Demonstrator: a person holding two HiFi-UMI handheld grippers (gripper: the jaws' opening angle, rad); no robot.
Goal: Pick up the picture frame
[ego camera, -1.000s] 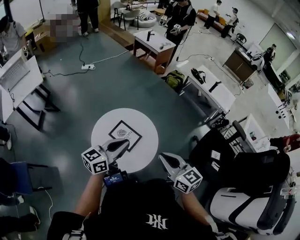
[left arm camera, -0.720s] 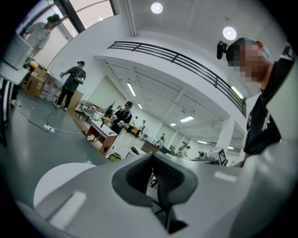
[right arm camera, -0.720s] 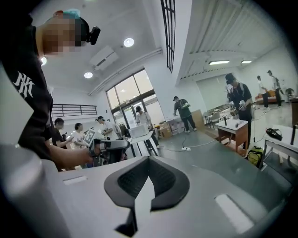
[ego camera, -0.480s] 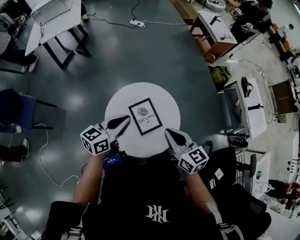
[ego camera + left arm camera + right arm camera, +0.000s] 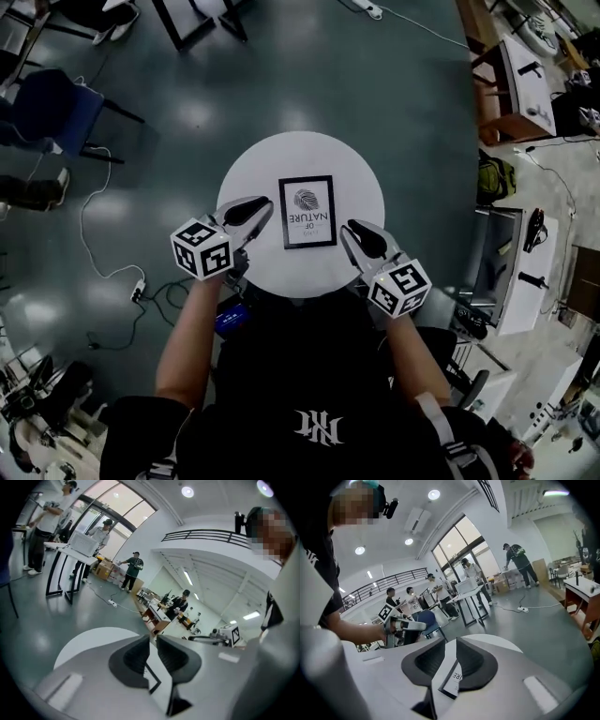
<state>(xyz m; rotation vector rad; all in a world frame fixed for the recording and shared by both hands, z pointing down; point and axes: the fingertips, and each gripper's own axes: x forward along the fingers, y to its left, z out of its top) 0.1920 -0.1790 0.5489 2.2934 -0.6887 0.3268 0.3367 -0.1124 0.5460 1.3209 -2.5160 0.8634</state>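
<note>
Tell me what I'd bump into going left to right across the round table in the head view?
Left gripper → picture frame → right gripper, all over the white round table. Both grippers' jaws have just been opening, with nothing held between them.

The right gripper (image 5: 450, 643) has jaws that have just been opening and now stand a narrow way apart, with nothing gripped between them. Through the gap shows a corner of the picture frame (image 5: 453, 679), black-edged with printed letters, lying flat on the round white table (image 5: 494, 641) below.
</note>
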